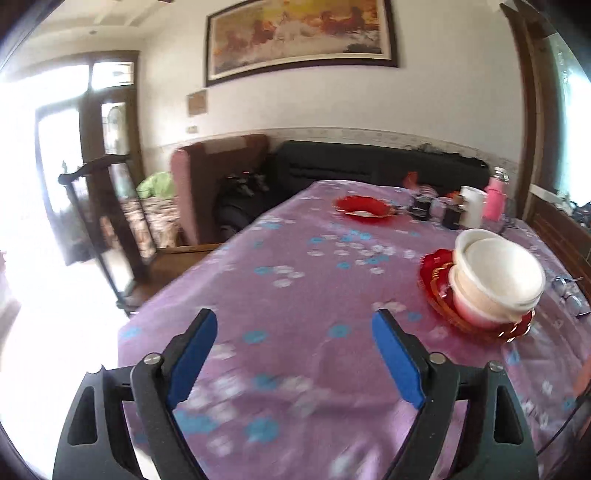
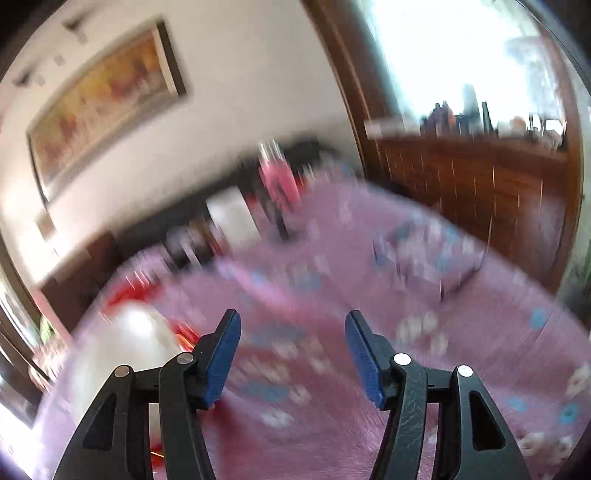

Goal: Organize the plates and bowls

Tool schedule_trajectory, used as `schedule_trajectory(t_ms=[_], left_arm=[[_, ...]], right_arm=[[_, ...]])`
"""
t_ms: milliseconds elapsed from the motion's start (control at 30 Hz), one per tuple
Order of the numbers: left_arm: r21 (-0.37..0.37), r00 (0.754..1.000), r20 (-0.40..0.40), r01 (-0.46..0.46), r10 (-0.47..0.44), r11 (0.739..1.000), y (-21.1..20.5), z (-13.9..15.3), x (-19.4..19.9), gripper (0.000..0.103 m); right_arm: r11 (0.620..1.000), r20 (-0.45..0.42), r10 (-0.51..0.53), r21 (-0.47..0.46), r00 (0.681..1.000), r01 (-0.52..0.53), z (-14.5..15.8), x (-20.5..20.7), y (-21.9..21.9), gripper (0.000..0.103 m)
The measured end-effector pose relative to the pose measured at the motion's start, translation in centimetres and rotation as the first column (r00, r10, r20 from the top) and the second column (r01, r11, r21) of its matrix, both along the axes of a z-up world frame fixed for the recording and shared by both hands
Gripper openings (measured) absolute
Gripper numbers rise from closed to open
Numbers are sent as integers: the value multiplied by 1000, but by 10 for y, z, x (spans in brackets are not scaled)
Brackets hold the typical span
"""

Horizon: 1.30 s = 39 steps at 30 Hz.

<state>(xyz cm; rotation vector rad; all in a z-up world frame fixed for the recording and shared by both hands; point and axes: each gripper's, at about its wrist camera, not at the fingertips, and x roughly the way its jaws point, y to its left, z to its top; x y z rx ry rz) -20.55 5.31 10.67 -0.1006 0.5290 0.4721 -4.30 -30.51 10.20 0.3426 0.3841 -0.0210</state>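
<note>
Bowls (image 1: 498, 273) sit nested in a tilted stack on red plates (image 1: 439, 291), right side of the table (image 1: 295, 280); one more red plate (image 1: 364, 208) lies well apart at the far end. Left claw (image 1: 295, 325) and right claw (image 2: 291, 328) both apart, nothing between the pads. Risks: leaning stack slides if nudged; right view is blurred, so aiming there is unreliable; bottles (image 1: 493, 201) crowd the far plate.

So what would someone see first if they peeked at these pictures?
Probably the white bowls stacked on a red plate at the right of the purple flowery tablecloth. Another red plate sits farther back, and a big horse painting hangs on the wall.
</note>
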Motion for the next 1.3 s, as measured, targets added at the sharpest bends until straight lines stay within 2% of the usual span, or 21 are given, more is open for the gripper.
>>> schedule_trajectory(t_ms=[33,133,233,333,433,500,533,633,767,867,967,1067,1200,1300], left_arm=[[-16,1000,0,-15,15,1000,4,3,-8,87],[-64,999,-28,-39,37,997,9,8,-19,87],[-37,997,-46,-58,56,998,0,12,-24,87],[-23,995,-63,-81,79,996,-8,15,-22,87],[-62,991,-96,-102,96,993,-13,13,-13,87],[-72,989,-107,-114,106,991,-20,12,-10,87],[-71,987,-114,-119,111,990,-24,10,-9,87],[-85,982,-143,-133,120,987,-33,2,-1,87],[-128,979,-168,-134,111,983,-38,-4,5,87],[-106,980,-161,-134,116,985,-40,-6,3,87],[-126,977,-193,-122,97,984,-39,-13,7,87],[-129,978,-191,-105,80,986,-41,-19,6,87],[-118,978,-198,-96,72,988,-42,-24,1,87],[-124,978,-196,-93,67,988,-39,-26,0,87]], right_arm=[[999,42,35,-7,999,-35,16,-4,9,76],[990,182,140,-24,973,-138,52,-16,43,82],[958,235,284,-17,930,-288,75,-12,83,83],[892,242,439,0,865,-453,89,-8,119,83],[792,239,591,9,771,-610,94,-8,150,83],[750,239,640,9,730,-661,93,-9,160,83],[742,238,649,14,723,-670,91,-9,161,83],[729,239,649,75,722,-680,82,3,148,84],[738,204,645,84,736,-670,74,14,142,85],[753,176,636,70,751,-655,67,21,140,85],[729,134,664,101,735,-677,64,25,142,85],[724,144,670,94,729,-684,64,21,142,85],[736,182,657,55,732,-675,65,14,141,87],[734,164,661,61,733,-676,63,16,145,89]])
